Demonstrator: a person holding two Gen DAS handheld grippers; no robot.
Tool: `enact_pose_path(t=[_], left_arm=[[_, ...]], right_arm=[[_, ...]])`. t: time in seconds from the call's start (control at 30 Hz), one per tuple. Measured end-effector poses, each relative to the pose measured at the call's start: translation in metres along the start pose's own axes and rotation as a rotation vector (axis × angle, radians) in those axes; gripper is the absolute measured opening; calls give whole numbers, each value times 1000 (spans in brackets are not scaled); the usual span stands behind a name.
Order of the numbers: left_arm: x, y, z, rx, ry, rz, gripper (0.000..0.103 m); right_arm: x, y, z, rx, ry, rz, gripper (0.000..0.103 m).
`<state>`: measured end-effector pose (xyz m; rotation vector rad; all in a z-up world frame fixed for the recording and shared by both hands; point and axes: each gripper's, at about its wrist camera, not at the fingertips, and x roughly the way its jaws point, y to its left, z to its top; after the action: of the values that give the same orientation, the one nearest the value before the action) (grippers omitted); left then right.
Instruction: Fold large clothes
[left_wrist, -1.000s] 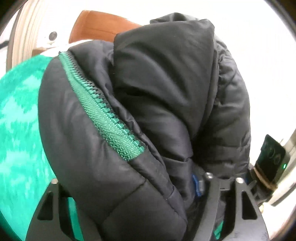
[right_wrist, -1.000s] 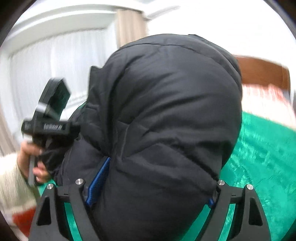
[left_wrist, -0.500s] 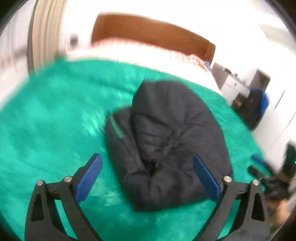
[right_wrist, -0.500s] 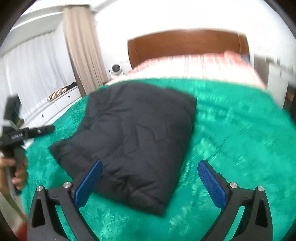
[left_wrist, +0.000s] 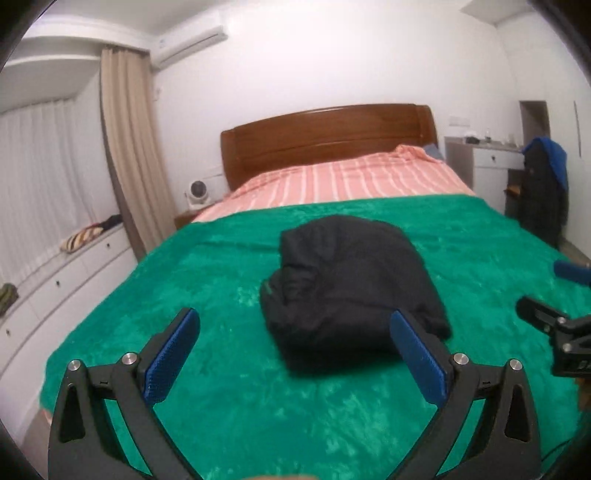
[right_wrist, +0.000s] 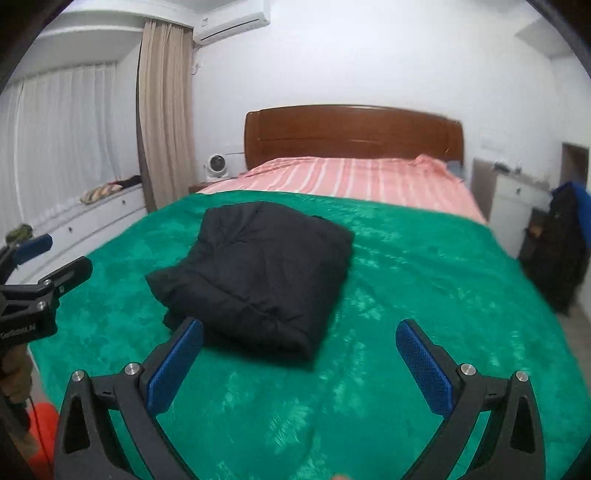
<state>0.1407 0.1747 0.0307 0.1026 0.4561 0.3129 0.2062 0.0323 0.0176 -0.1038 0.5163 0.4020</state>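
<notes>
While both grippers hang spread wide with nothing between their blue pads, the left gripper (left_wrist: 295, 347) and right gripper (right_wrist: 299, 350) having just been opening, one folded black jacket (right_wrist: 255, 273) lies on the green blanket (right_wrist: 424, 295) at eleven o'clock in the right view, its long axis running toward one wooden headboard (right_wrist: 351, 134) at twelve.

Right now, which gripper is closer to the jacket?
Left, I think, but only just. The left gripper faces the jacket head-on, just short of it; the right gripper sits back, jacket to its left. Both jaws have just been opening, nothing between them.
</notes>
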Motion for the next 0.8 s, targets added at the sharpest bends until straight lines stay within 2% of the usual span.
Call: enact_pose_path(t=[0.33, 0.53, 0.7, 0.8], left_arm=[[-26, -12, -18, -82, 94, -46, 103], [-50, -13, -30, -70, 182, -85, 103], [-81, -14, -40, -32, 193, -55, 103], [-99, -13, -47, -43, 228, -80, 103]], right_arm=[[-34, 15, -22, -5, 65, -2, 103], [-59, 22, -36, 30, 153, -8, 103], [-89, 40, -50, 37, 205, -64, 103], [-108, 46, -58, 45, 245, -73, 103]])
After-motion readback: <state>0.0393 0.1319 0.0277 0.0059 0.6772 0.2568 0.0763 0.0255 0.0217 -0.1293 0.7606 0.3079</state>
